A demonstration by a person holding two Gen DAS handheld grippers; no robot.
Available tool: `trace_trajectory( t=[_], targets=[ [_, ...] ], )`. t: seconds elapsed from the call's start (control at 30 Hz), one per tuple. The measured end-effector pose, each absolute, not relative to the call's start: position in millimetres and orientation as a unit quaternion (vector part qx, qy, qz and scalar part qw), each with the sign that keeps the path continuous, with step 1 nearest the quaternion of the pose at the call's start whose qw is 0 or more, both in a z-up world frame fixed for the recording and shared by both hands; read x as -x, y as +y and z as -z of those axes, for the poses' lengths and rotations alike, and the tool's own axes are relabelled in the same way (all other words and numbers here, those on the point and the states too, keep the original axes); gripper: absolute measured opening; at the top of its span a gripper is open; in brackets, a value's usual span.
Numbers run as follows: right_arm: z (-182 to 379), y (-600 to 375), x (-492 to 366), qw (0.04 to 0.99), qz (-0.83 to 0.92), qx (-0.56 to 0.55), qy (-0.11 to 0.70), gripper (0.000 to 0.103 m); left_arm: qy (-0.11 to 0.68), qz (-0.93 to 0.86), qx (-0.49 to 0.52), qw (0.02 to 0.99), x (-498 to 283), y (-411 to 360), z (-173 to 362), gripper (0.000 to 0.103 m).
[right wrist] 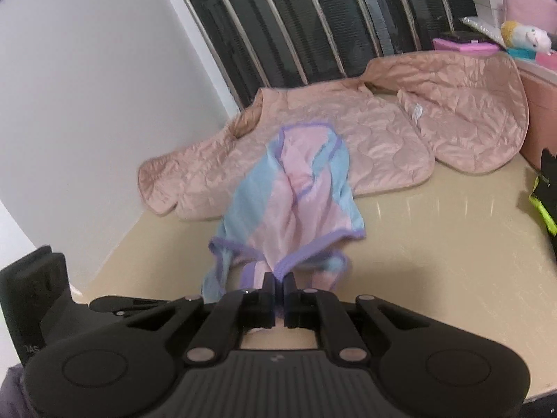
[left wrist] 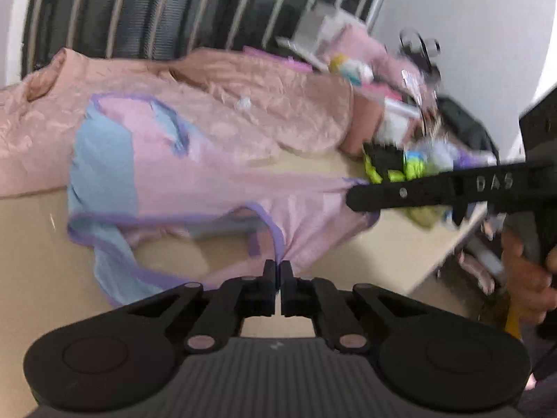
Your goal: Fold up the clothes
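Note:
A small pink and light-blue top with purple trim [left wrist: 209,181] [right wrist: 296,202] lies stretched over the beige table [left wrist: 383,254] [right wrist: 435,226], its far end resting on a pink quilted jacket [left wrist: 278,104] [right wrist: 383,132]. My left gripper [left wrist: 277,268] is shut on the top's purple hem at the near edge. My right gripper [right wrist: 278,280] is shut on another part of the purple hem; from the left wrist view it [left wrist: 353,198] reaches in from the right and pinches the top's right corner. Between the two grips the cloth is lifted slightly.
Clutter crowds the table's right end: a neon-yellow and black item [left wrist: 386,170] [right wrist: 543,195], a pink box [right wrist: 543,111] and a plush toy [right wrist: 525,35]. Barred window [right wrist: 313,17] behind, white wall [right wrist: 87,87] to the left. A hand [left wrist: 529,278] holds the right gripper.

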State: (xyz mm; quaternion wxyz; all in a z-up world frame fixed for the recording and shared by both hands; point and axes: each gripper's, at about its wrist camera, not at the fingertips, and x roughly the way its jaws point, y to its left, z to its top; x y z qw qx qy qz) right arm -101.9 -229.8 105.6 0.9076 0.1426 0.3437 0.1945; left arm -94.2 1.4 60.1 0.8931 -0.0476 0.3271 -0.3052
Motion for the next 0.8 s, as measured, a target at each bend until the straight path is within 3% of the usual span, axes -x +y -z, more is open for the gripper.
trace_trajectory(
  t=[0.33, 0.43, 0.47, 0.5, 0.57, 0.63, 0.8],
  targets=[
    [-137.2, -185.9, -39.6, 0.939, -0.185, -0.093, 0.273, 0.006, 0.257, 0.174, 0.048, 0.949, -22.6, 24.5, -112.5, 0.003],
    [-121.8, -176.6, -87.4, 0.940, -0.142, -0.080, 0.300, 0.014, 0.303, 0.074, 0.054, 0.948, -43.9, 35.1, -97.5, 0.013],
    [-119.0, -180.8, -85.7, 0.938, -0.140, -0.086, 0.306, 0.015, 0.305, 0.064, 0.054, 0.949, -34.1, 40.7, -93.5, 0.021],
    [-116.1, -185.6, -81.0, 0.937, -0.141, -0.090, 0.308, 0.018, 0.304, 0.064, 0.062, 0.949, -19.1, 46.9, -90.0, 0.037],
    [-108.4, -197.6, -56.8, 0.938, -0.147, -0.090, 0.301, 0.050, 0.306, 0.082, 0.085, 0.945, 13.4, 52.3, -82.1, 0.047],
    [-95.2, -201.5, -28.5, 0.939, -0.150, -0.068, 0.301, 0.050, 0.307, 0.111, 0.083, 0.942, 39.5, 46.6, -72.5, 0.048],
    [-59.4, -177.7, -1.3, 0.923, -0.179, -0.015, 0.339, 0.043, 0.325, 0.110, -0.052, 0.938, 38.5, -7.0, -47.4, 0.056]
  ],
)
